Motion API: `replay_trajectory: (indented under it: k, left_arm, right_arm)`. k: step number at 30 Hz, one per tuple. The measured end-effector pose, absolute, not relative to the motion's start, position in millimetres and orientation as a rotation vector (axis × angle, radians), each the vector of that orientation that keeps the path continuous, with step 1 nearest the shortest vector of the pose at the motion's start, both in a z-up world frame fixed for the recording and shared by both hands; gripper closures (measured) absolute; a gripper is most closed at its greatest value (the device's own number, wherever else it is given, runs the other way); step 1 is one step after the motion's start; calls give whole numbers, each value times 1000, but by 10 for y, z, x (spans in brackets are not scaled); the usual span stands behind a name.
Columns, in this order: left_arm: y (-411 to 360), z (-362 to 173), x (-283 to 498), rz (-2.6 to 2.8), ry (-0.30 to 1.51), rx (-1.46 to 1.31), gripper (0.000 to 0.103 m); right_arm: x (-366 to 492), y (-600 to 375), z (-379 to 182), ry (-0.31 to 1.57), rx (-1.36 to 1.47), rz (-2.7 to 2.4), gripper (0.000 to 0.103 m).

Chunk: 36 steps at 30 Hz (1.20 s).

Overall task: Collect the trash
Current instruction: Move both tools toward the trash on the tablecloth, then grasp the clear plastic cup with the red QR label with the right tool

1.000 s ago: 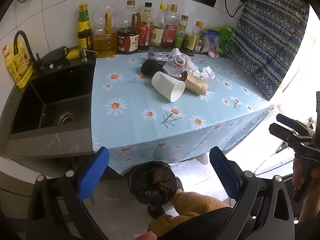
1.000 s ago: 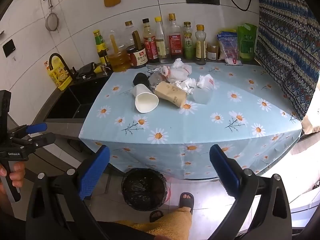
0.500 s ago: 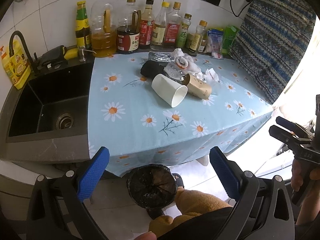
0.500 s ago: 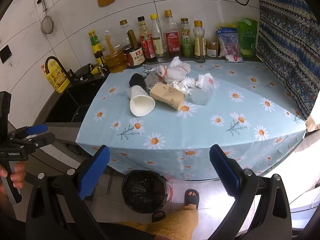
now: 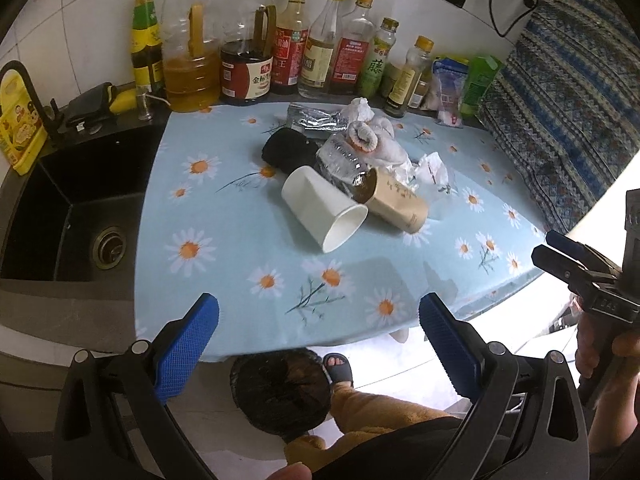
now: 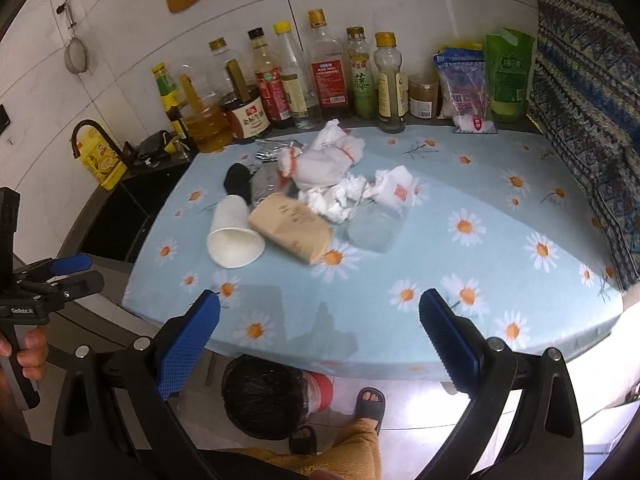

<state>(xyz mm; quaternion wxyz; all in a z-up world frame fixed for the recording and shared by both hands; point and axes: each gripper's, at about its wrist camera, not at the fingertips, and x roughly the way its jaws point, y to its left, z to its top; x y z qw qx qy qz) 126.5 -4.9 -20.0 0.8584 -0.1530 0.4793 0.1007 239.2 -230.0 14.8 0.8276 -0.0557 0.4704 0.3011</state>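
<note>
A pile of trash lies mid-table on the daisy cloth: a white paper cup (image 5: pixel 324 212) on its side, a tan paper cup (image 5: pixel 394 202), a crushed clear bottle (image 5: pixel 340 158), a black lump (image 5: pixel 290 152), crumpled tissues (image 6: pixel 336 200) and a clear plastic cup (image 6: pixel 376 226). A black-lined trash bin (image 5: pixel 280 392) stands on the floor below the table's front edge. My left gripper (image 5: pixel 318 344) is open and empty above that edge. My right gripper (image 6: pixel 320 344) is open and empty, also short of the pile.
A row of oil and sauce bottles (image 5: pixel 280 60) and packets (image 6: pixel 464 88) lines the back wall. A black sink (image 5: pixel 68 216) with faucet lies left of the table. A patterned cloth (image 6: pixel 588 100) hangs at the right. The person's sandalled foot (image 6: pixel 370 402) is beside the bin.
Both grippers have moved forward towards the table, so the trash pile looks larger and closer. Both stay open and empty.
</note>
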Motion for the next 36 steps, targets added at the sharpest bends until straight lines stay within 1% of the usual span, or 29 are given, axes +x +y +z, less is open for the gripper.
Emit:
replay_trajectory:
  k: [10, 15, 20, 22, 24, 25, 27, 31, 36]
  left_arm:
    - [36, -382, 1675, 290, 1034, -496, 6]
    - [116, -496, 1769, 309, 1040, -643, 6]
    - [177, -604, 1825, 367, 1032, -742, 6]
    - [188, -664, 1841, 375, 1039, -771, 6]
    - [193, -737, 1850, 395, 1048, -793, 6]
    - [194, -774, 1854, 404, 1055, -808, 6]
    - [197, -834, 1857, 407, 1058, -842, 6]
    - [203, -902, 1869, 415, 1058, -884, 6]
    - [247, -936, 1925, 416, 1047, -921, 6]
  right_arm:
    - [3231, -2311, -193, 1094, -111, 700, 4]
    - [3742, -2234, -559, 1285, -10, 722, 4]
    - [4076, -2121, -851, 1385, 17, 719, 8]
    - [4173, -2064, -920, 1384, -10, 700, 12]
    - [4245, -1977, -979, 1391, -40, 703, 14]
    - [4270, -1945, -1011, 1404, -32, 715, 18]
    - [4312, -1881, -1080, 1432, -36, 714, 21]
    - [4321, -1779, -1197, 1467, -71, 722, 32]
    - [4261, -1706, -1178, 1432, -132, 763, 44]
